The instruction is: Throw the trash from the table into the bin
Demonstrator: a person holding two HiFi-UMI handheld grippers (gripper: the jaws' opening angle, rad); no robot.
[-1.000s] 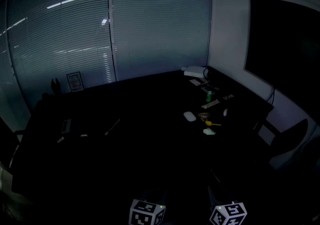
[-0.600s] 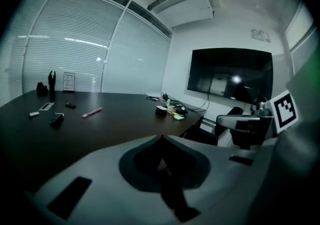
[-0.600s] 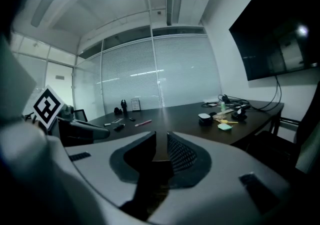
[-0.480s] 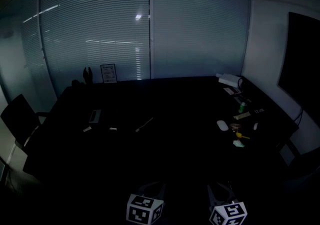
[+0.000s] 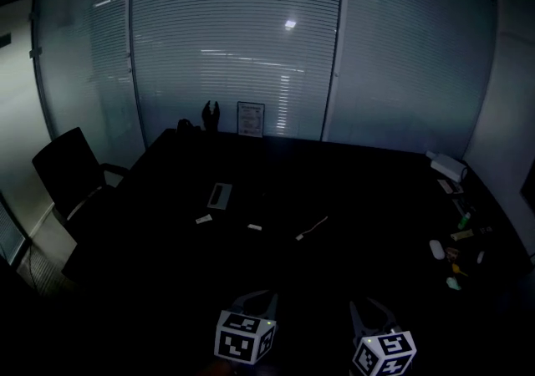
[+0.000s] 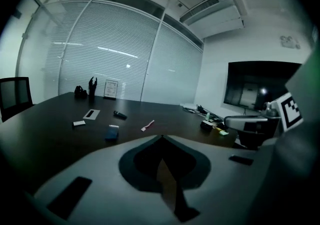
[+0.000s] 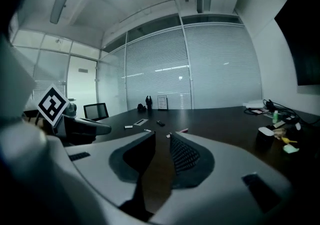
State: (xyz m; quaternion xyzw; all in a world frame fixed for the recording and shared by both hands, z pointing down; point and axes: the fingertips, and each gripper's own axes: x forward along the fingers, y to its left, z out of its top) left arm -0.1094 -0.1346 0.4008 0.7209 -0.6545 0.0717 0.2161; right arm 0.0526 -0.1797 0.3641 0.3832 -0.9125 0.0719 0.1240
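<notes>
Small scraps lie on the dark table [image 5: 351, 190]: a white piece [image 5: 204, 219], another [image 5: 254, 227] and a pale stick [image 5: 311, 228]. In the left gripper view the same scraps show as a white piece [image 6: 78, 123], a blue item [image 6: 111, 133] and a pinkish stick [image 6: 147, 125]. At the table's right end sits a cluster with yellow and green bits [image 5: 452, 276]. My left gripper [image 5: 257, 301] hangs over the near edge, its tips touching and nothing in them. My right gripper [image 5: 372, 307] is beside it, a narrow empty gap between its jaws. No bin shows in any view.
A grey flat plate [image 5: 220, 195] lies mid-table. A framed card [image 5: 250, 119] and a dark figure [image 5: 210, 115] stand at the far edge before the blinds. An office chair [image 5: 71, 174] is at the left end. A white mouse [image 5: 436, 249] and a green bottle [image 7: 275, 115] are on the right.
The head view has swung to the left: the right-hand cluster slid to the picture's right edge and the chair came into sight. Both grippers stay low at the near edge.
</notes>
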